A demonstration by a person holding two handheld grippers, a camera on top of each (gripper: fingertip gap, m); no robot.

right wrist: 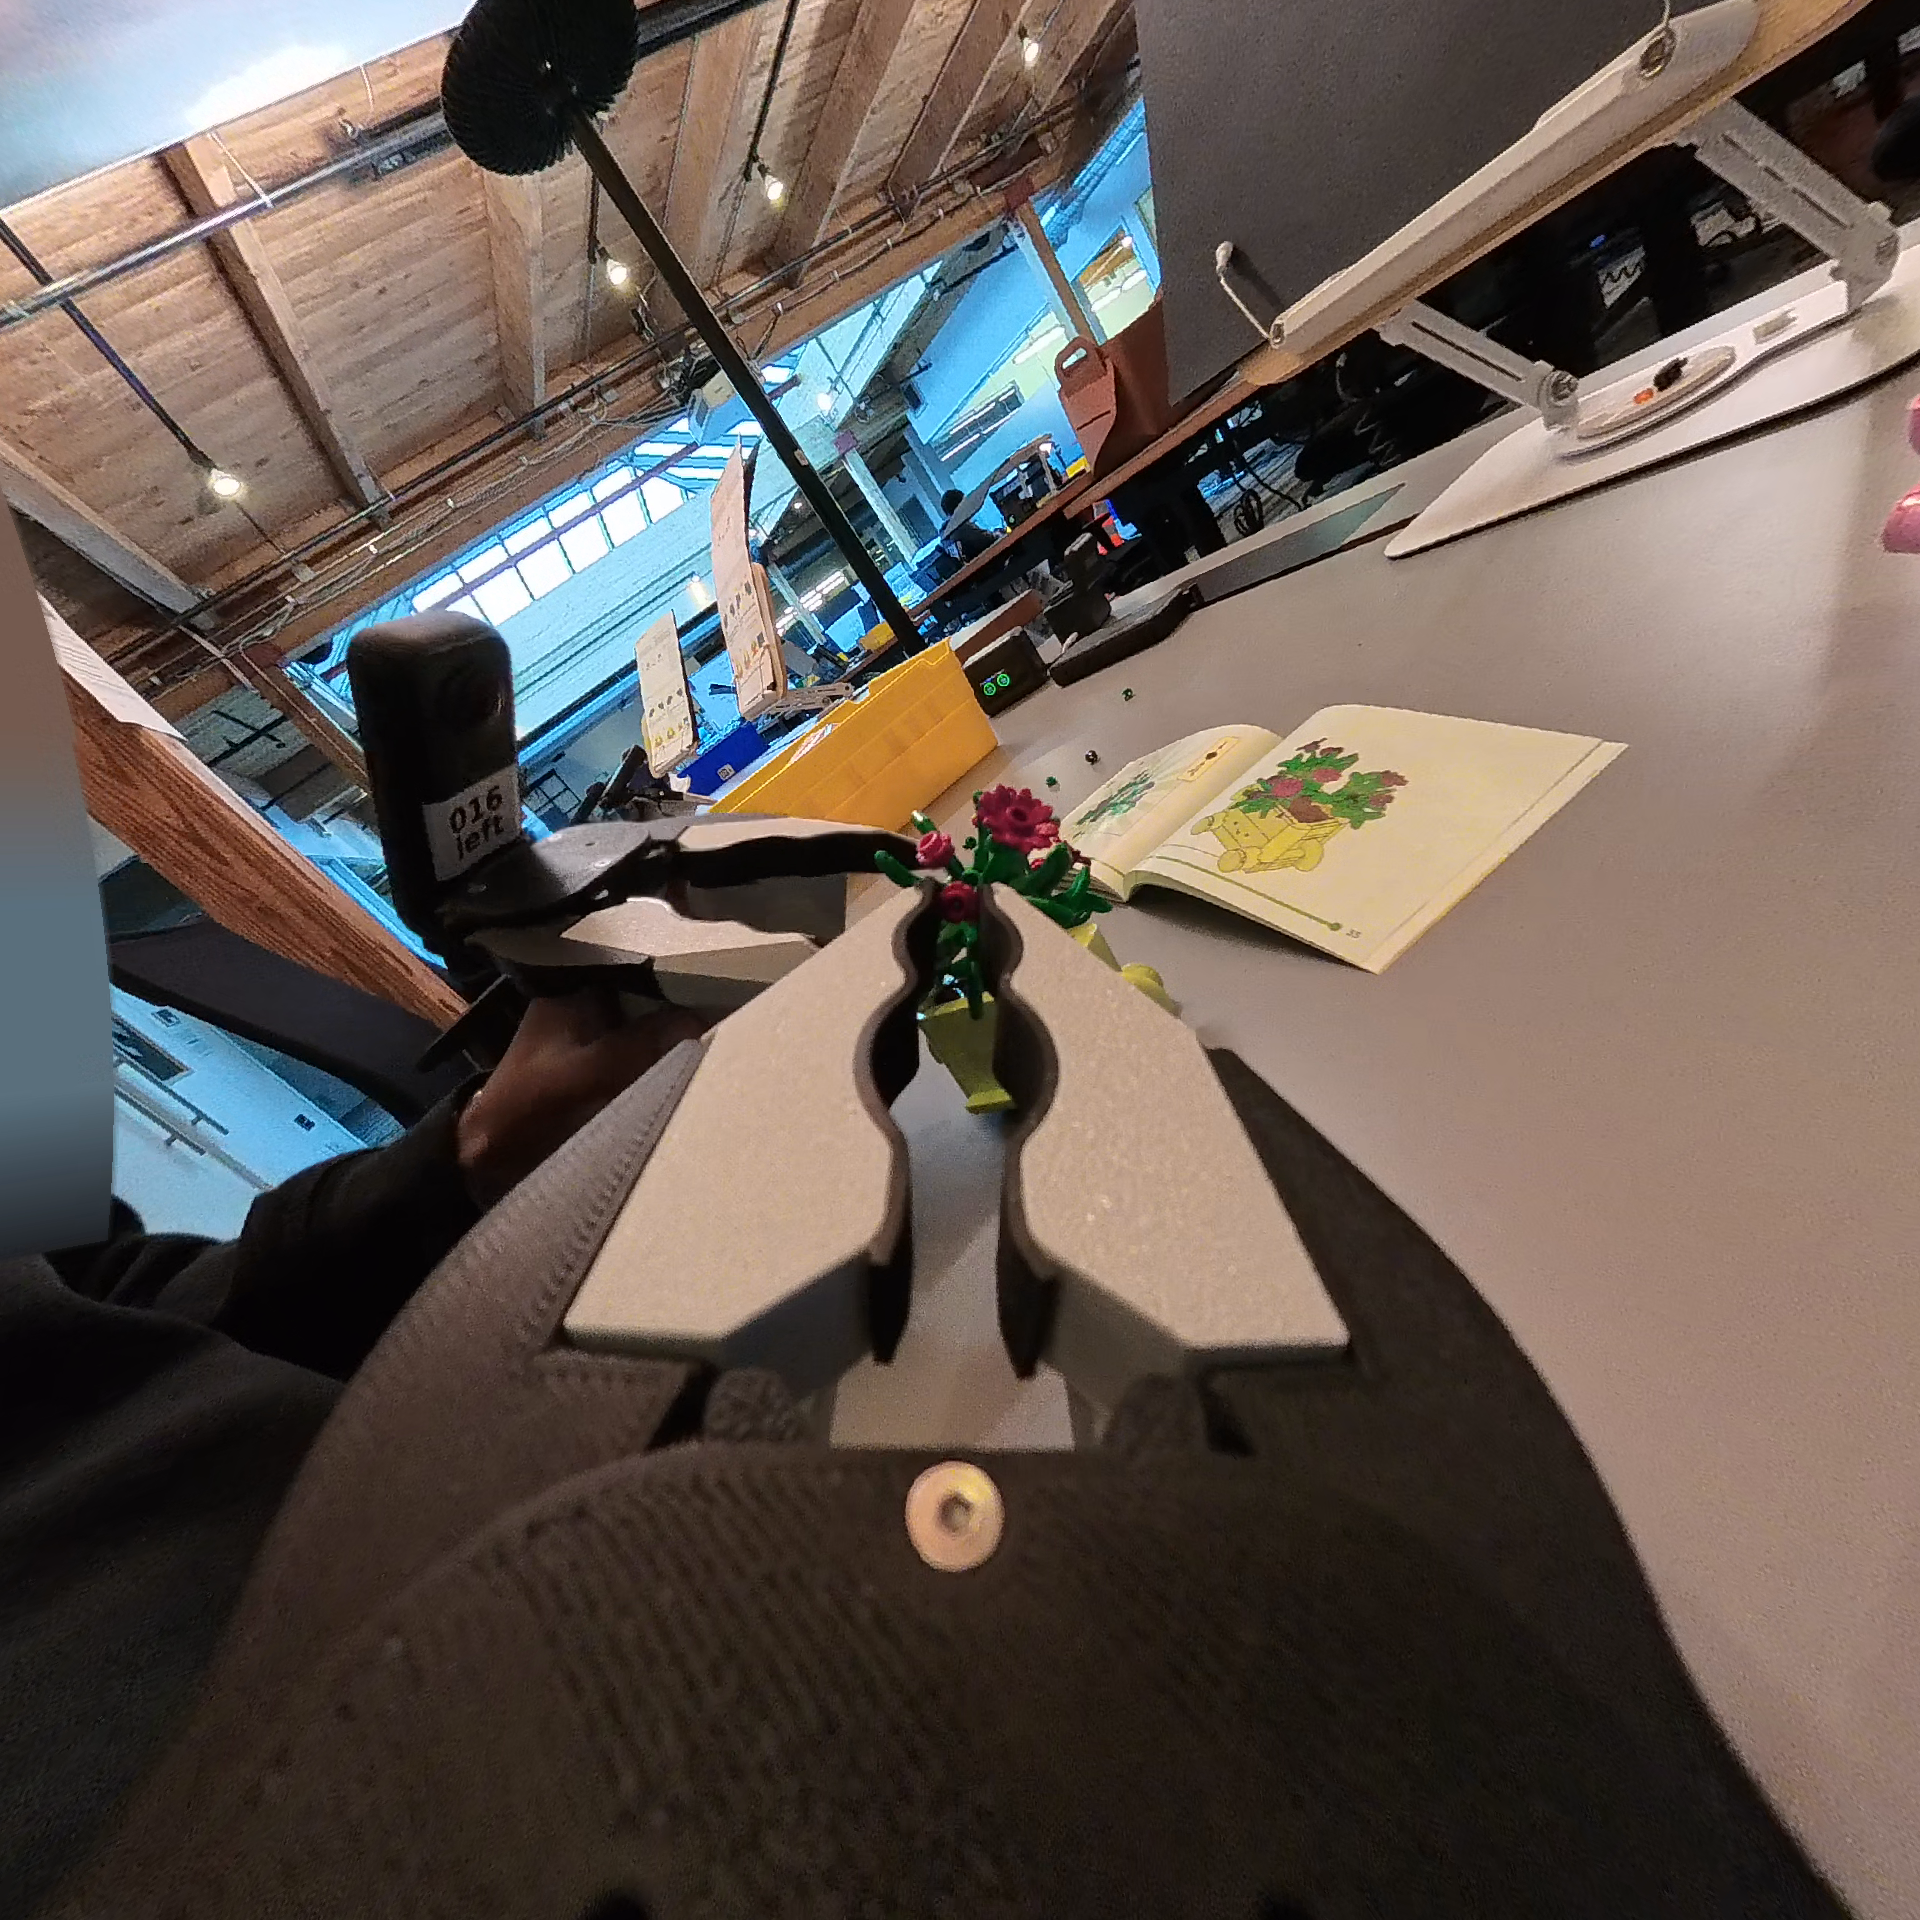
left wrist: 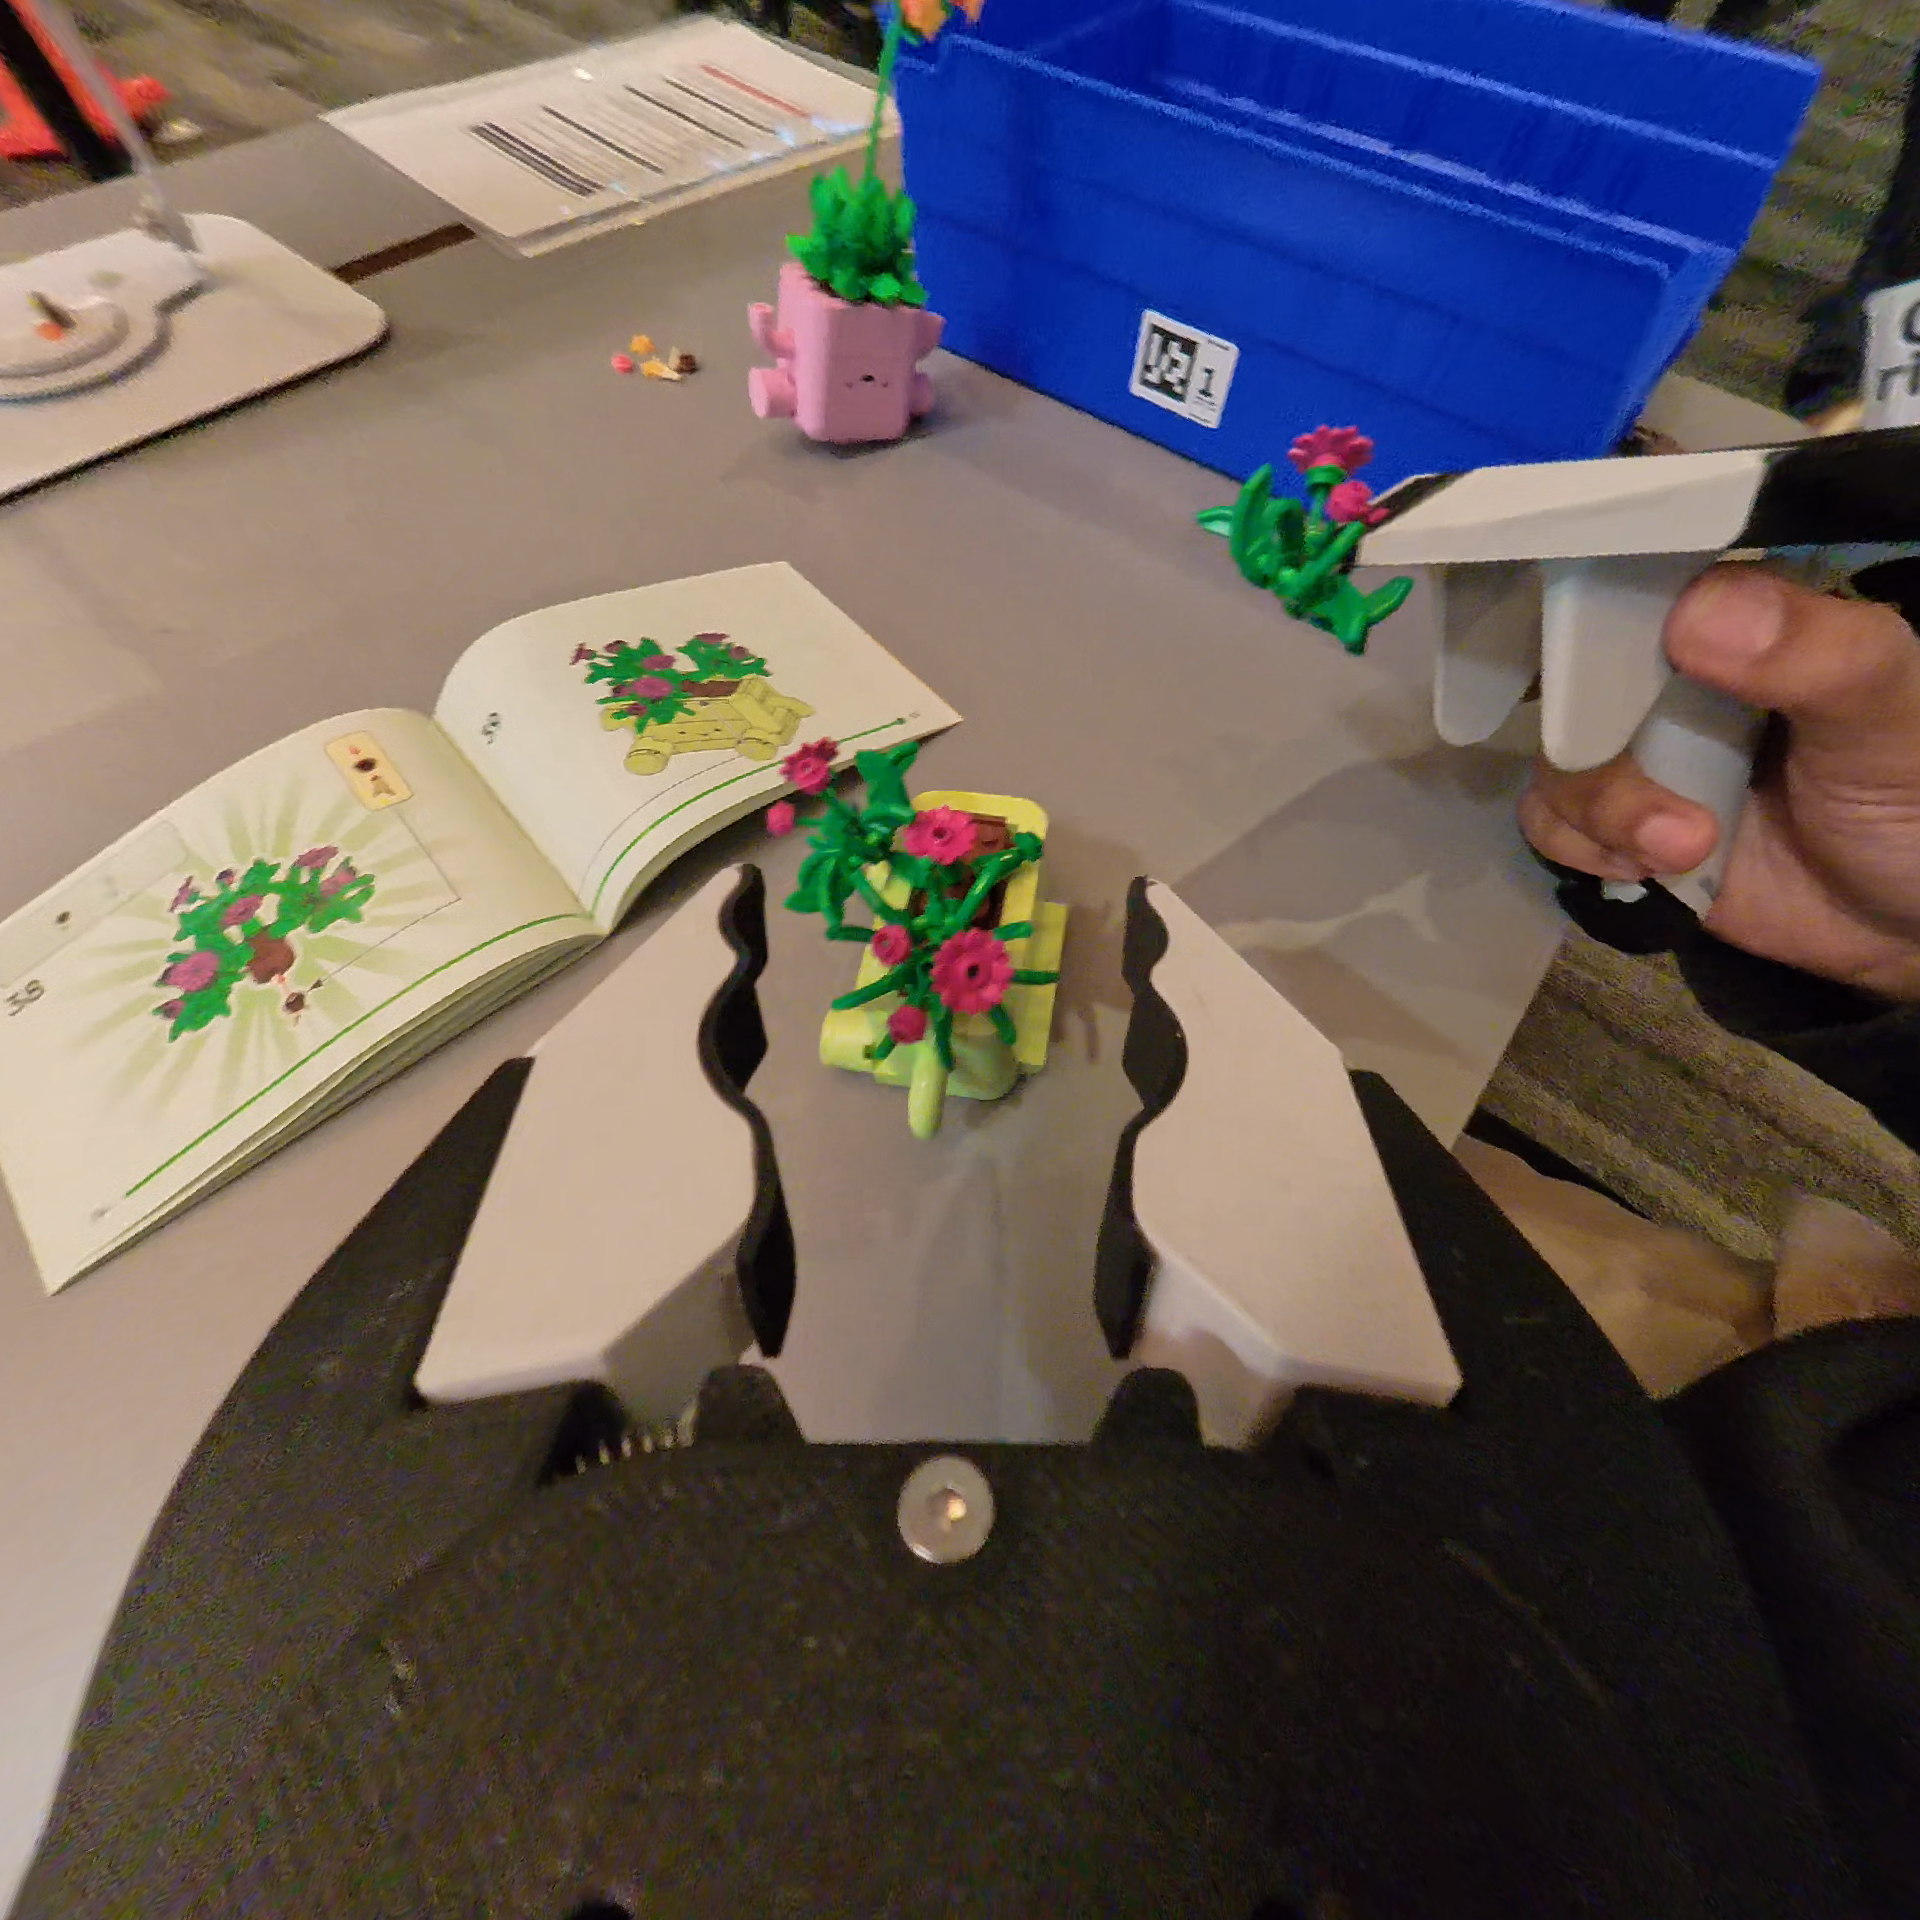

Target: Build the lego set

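A yellow-green lego wheelbarrow [left wrist: 1023, 914] filled with pink flowers and green stems stands on the grey table [left wrist: 520, 499]. My left gripper [left wrist: 940, 925] is open and empty, with its fingers on either side of the wheelbarrow and not touching it. My right gripper [right wrist: 958, 906] is shut on a loose flower sprig [right wrist: 1003, 821] of green leaves and pink blooms. It holds the sprig above the table to the right of the wheelbarrow [right wrist: 971, 1049]. In the left wrist view the sprig [left wrist: 1304, 540] hangs at the right gripper's [left wrist: 1371, 530] tip. The left gripper [right wrist: 831, 894] shows side-on in the right wrist view.
An open instruction booklet [left wrist: 468, 883] lies left of the wheelbarrow. A pink lego pot with a green plant [left wrist: 847, 343] and a blue bin [left wrist: 1330, 229] stand farther back. Small loose pieces [left wrist: 655, 362], a white mat [left wrist: 156, 343] and a laminated sheet [left wrist: 623, 125] lie beyond. A yellow bin [right wrist: 873, 748] stands at the table's far edge.
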